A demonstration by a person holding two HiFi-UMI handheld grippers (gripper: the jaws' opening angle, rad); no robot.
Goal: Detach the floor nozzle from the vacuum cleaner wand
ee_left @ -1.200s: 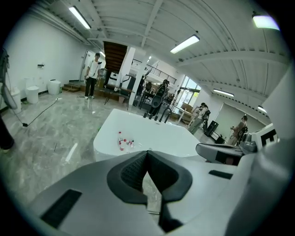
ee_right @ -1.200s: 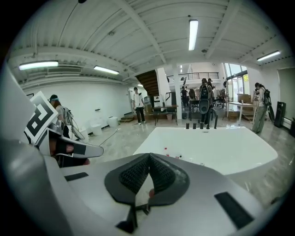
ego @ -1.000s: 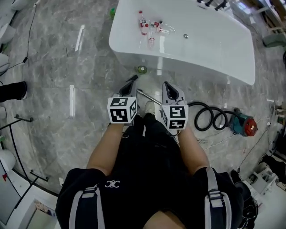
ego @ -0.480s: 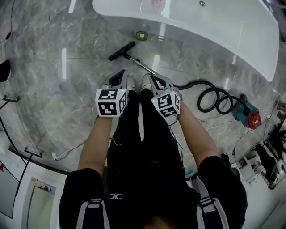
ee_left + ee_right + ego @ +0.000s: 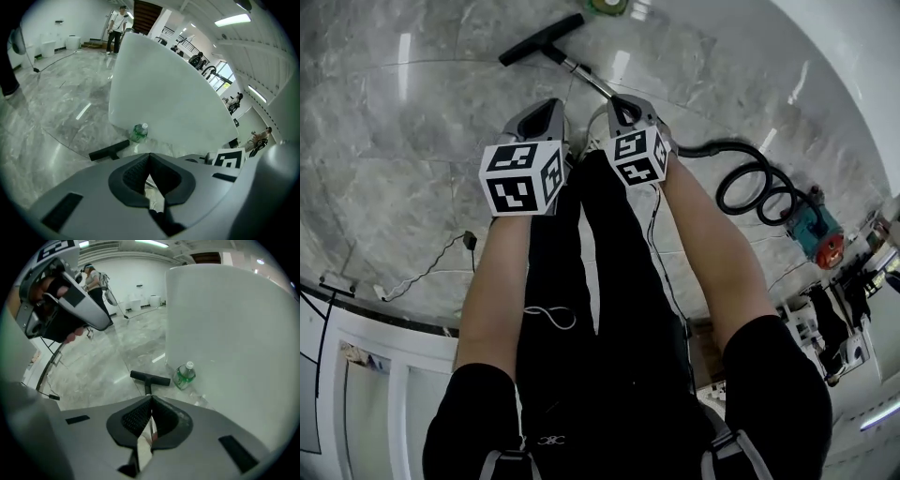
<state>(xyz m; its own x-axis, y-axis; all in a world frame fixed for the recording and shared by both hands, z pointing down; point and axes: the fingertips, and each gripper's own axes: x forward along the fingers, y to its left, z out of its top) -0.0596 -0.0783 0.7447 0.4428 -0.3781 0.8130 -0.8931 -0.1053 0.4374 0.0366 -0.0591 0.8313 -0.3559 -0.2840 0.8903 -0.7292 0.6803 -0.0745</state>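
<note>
Left gripper [image 5: 549,108], right gripper [image 5: 625,103]: both pressed together, nothing pinched. Floor nozzle [image 5: 541,38] flat on floor ahead of both, near green bottle [image 5: 184,375]. Wand [image 5: 586,77] long axis diagonal, from nozzle back toward right gripper, which sits right over it. Left gripper just beside wand, nearer nozzle end. Likely split: right takes wand, left takes nozzle.

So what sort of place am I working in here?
Probably a big open indoor hall, more showroom or test lab than home: polished grey marble floor, a large white rounded table, strip lights on a high ceiling, and other people standing far off.
</note>
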